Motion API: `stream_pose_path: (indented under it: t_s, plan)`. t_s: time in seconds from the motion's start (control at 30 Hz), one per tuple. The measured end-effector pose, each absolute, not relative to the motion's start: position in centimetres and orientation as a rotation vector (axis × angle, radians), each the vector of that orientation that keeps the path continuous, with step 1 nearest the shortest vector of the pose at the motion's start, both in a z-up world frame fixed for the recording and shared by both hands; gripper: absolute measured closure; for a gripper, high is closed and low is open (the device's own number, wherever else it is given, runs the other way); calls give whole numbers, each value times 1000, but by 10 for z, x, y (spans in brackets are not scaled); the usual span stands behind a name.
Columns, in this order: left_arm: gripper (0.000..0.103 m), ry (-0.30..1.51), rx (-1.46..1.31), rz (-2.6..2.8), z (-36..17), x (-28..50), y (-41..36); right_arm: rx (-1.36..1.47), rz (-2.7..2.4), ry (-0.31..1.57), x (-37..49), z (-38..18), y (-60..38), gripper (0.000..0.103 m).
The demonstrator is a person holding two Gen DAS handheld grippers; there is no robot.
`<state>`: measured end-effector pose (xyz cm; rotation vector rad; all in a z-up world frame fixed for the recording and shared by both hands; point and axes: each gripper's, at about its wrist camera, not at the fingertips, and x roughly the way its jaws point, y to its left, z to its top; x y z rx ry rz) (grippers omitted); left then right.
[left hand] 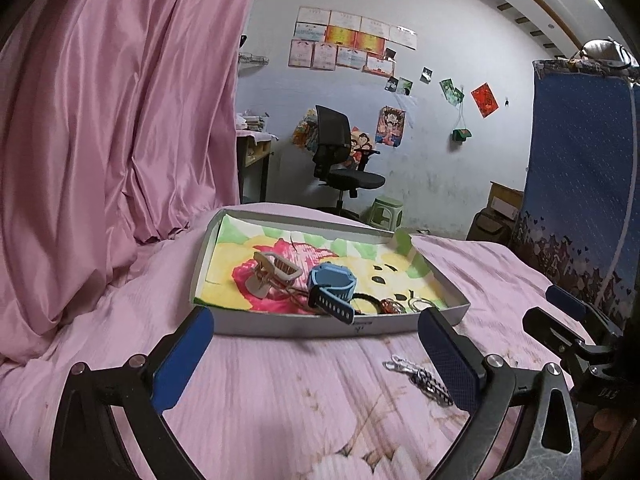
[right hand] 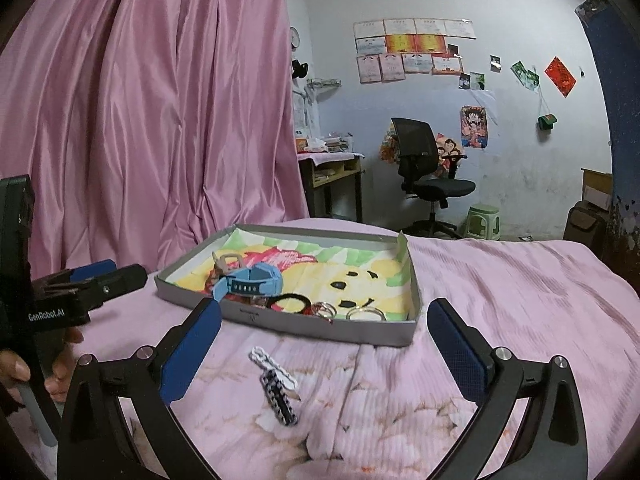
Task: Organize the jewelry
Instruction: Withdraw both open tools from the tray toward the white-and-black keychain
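Black-white chain bracelet (right hand: 276,384) loose on bed (right hand: 500,300), outside tray (right hand: 320,326). Right tool (right hand: 324,356) spread, empty; left tool (left hand: 316,354) likewise. Pinch bracelet mid-length, lift clear over tray wall.

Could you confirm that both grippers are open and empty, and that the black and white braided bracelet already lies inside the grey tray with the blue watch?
Not quite: the black and white braided bracelet lies on the pink bedcover in front of the grey tray, not inside it, as the right wrist view shows. The rest holds: the left gripper and right gripper have open, empty jaws, and the blue watch is in the tray.

Pink bed (right hand: 500,300): tray (right hand: 280,322), bracelet (right hand: 276,384)
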<state>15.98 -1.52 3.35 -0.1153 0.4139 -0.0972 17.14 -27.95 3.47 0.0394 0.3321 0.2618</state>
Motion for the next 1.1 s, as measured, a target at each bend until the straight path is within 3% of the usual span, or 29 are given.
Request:
stream_pose_path:
  t_s: [0.73, 0.83, 1.1]
  plan:
    - [0, 637, -144, -105, 9, 184, -10, -57, 304, 583, 192, 0, -266, 3]
    - [0, 670, -150, -109, 5, 189, -9, -69, 323, 623, 198, -6, -261, 9]
    - [0, 725, -154, -143, -5, 199, -12, -117, 380, 741, 212, -25, -243, 42]
